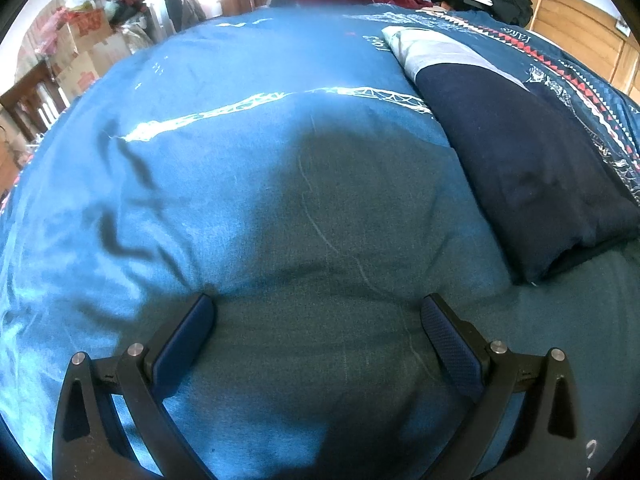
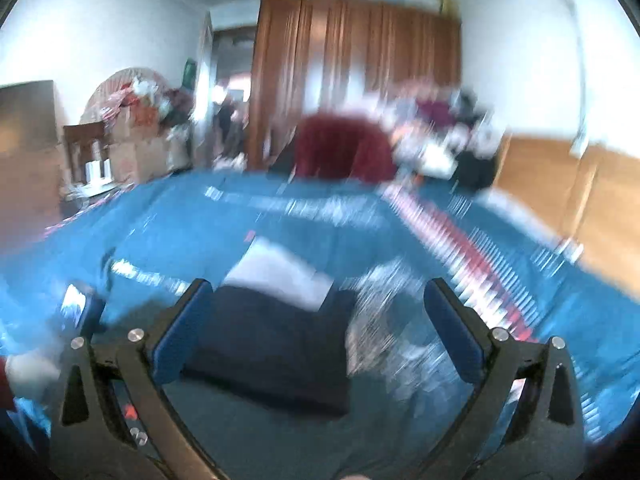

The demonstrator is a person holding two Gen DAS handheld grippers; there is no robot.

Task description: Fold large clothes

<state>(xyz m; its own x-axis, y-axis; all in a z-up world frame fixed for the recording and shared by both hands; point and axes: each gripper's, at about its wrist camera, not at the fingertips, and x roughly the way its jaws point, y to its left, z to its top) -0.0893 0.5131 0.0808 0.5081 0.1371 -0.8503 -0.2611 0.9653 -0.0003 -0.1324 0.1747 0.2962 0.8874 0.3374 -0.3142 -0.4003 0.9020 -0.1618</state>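
The left wrist camera is looking down close over the bed (image 1: 240, 160); the right wrist camera is facing level across it toward the wardrobe (image 2: 352, 72). Both are sharing the folded navy garment (image 1: 528, 176).

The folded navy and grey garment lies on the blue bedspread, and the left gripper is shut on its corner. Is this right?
Not quite. The left wrist view shows the left gripper with jaws open over bare blue bedspread, holding nothing. The folded navy and grey garment does lie on it, off to the right.

A bed (image 1: 224, 152) with a blue patterned cover carries a folded navy-and-grey garment (image 1: 520, 168) lying flat on it
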